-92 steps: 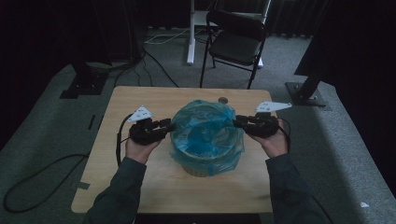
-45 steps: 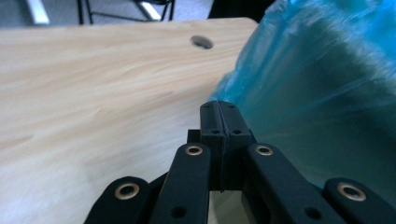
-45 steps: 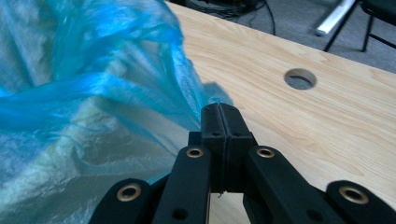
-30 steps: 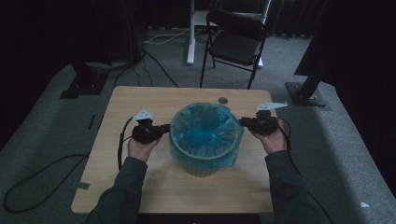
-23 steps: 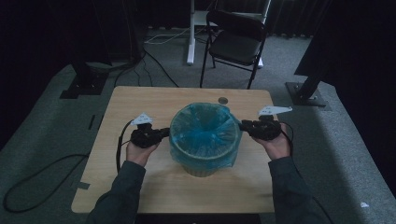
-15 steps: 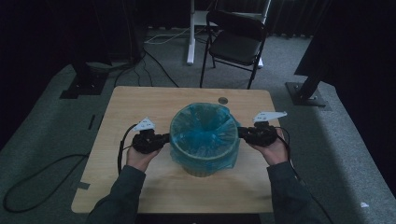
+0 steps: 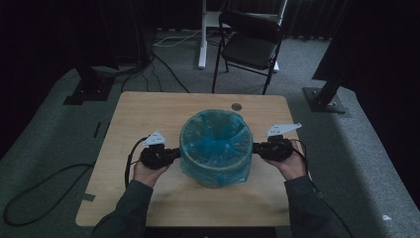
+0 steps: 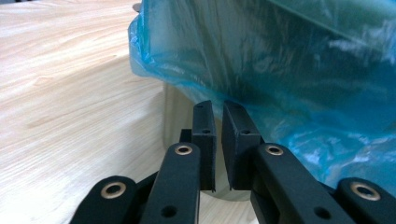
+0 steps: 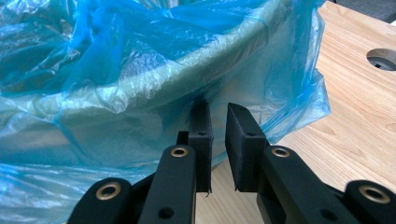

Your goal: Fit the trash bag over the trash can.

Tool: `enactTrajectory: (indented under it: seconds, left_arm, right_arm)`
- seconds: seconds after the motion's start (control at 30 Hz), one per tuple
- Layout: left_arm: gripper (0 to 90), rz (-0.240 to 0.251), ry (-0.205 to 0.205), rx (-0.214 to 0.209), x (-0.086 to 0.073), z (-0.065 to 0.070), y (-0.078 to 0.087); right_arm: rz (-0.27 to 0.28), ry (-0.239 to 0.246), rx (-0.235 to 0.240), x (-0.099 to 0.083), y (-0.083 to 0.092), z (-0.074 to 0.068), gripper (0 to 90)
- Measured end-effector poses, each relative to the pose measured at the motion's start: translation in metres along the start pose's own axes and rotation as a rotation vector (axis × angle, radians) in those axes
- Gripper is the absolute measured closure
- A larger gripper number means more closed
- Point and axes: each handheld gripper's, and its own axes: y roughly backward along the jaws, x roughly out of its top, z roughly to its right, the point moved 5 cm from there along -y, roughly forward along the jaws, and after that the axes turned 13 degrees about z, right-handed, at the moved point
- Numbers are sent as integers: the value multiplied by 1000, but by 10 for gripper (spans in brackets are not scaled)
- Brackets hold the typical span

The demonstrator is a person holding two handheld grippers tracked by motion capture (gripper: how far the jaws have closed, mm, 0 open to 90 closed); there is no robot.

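High view — both grippers lower beside the blue bag (image 7: 216, 144) than before, jaws narrowly spread, pinching nothing.

High view dim; gripper views bright — sharp

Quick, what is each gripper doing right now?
Left gripper: nearly closed, a narrow gap, nothing between the jaws, at the blue bag.
Right gripper: just been closing, small gap, nothing held.

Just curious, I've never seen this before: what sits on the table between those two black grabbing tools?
A round bin lined with a blue plastic bag, seen in the high view.
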Motion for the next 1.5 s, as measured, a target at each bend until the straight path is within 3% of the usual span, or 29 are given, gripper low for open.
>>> enactTrajectory:
  seconds: [0.33,0.37,0.7,0.97,1.17,1.27,1.5]
  left_arm:
    - [763,78,-4,34,26,-11,22]
    - [763,99,-9,36,34,-11,27]
    - [677,147,-65,9,74,-1,33]
    - [636,111,-92,-41,94,12,16]
    - [628,89,-104,-74,101,21,2]
    - [621,46,-130,-101,104,27,-9]
    - [612,10,-155,-141,108,37,-22]
  right_arm:
    - [38,3,-53,4,9,5,674]
    - [40,3,-54,4,9,5,669]
    - [44,5,-46,4,8,4,628]
    - [47,7,-43,4,8,4,612]
    - [48,6,-42,4,8,4,608]
    - [46,8,-39,4,7,3,607]
    - [47,10,-40,4,8,3,605]
